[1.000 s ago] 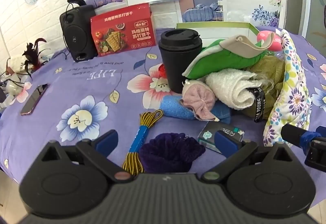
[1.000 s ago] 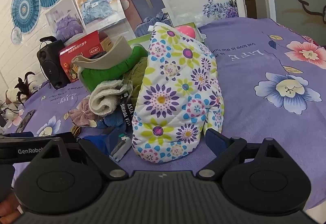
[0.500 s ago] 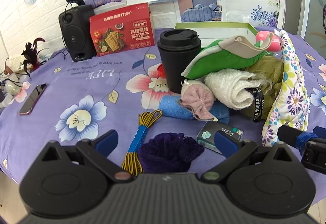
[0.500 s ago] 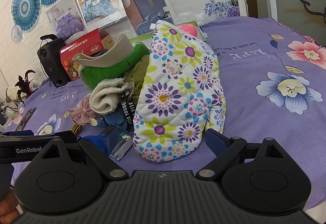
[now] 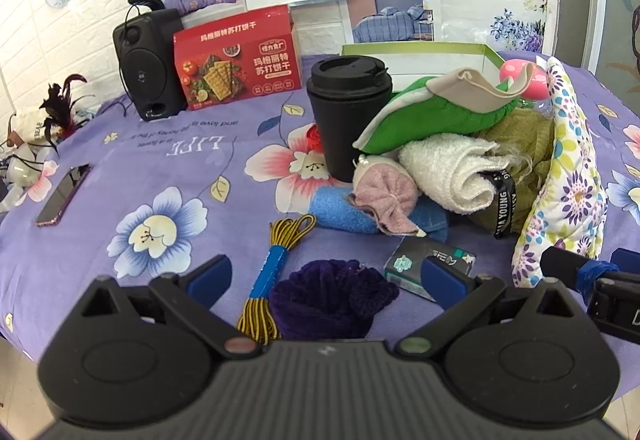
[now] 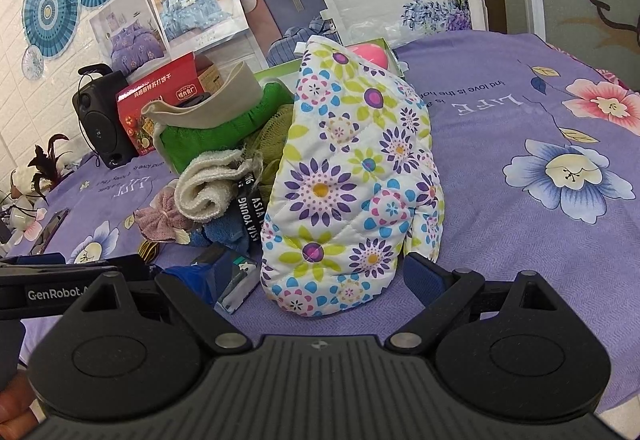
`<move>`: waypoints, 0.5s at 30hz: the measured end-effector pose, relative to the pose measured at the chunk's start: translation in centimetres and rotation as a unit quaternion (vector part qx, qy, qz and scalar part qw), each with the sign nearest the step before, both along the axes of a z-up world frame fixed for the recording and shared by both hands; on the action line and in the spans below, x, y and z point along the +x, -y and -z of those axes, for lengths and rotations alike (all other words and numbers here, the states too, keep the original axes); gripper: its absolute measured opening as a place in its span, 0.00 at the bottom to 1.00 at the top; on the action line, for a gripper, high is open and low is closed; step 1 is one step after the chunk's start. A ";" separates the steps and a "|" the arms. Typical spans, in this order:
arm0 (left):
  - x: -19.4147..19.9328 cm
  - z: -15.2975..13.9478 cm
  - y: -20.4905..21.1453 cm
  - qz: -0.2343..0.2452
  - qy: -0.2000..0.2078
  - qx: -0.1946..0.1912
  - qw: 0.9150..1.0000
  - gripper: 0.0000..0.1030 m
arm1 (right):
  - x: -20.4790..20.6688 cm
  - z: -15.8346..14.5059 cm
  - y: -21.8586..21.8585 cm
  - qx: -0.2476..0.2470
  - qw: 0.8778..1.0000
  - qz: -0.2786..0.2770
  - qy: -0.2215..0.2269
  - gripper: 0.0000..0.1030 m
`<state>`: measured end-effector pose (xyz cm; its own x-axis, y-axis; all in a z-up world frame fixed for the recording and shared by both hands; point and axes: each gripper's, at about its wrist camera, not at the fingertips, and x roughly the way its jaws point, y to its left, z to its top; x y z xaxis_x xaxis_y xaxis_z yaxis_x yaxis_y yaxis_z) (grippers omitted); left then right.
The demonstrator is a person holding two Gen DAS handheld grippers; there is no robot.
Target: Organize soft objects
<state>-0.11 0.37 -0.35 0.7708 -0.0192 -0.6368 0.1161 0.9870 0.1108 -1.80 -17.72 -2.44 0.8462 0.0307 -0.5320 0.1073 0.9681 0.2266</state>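
A heap of soft things lies on the purple flowered tablecloth: a green mitt, a rolled white towel, a pink cloth, a blue cloth and a floral quilted oven mitt, which also shows in the right wrist view. A dark purple scrunchie lies between the fingers of my open left gripper. My right gripper is open around the floral mitt's lower end, not touching it.
A black lidded cup stands behind the heap, with a green-rimmed box, a red cracker box and a black speaker further back. A yellow-black cord bundle, a small card packet and a phone lie on the cloth.
Both grippers have drawn back slightly from the heap and stay open. Nothing on the table has moved.
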 end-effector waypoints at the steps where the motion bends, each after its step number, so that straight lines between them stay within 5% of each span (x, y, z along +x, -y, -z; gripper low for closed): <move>1: 0.0 0.0 0.0 0.001 -0.001 0.000 1.000 0.98 | 0.0 0.0 0.0 0.000 1.000 0.000 0.000 0.77; 15: 0.1 0.2 -0.1 0.000 -0.005 -0.002 1.000 0.98 | 0.1 0.0 0.0 0.000 1.000 -0.002 -0.001 0.77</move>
<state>0.04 0.50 -0.53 0.7639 -0.0219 -0.6450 0.1173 0.9875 0.1053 -1.74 -17.69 -2.44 0.8449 0.0334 -0.5338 0.1048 0.9684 0.2264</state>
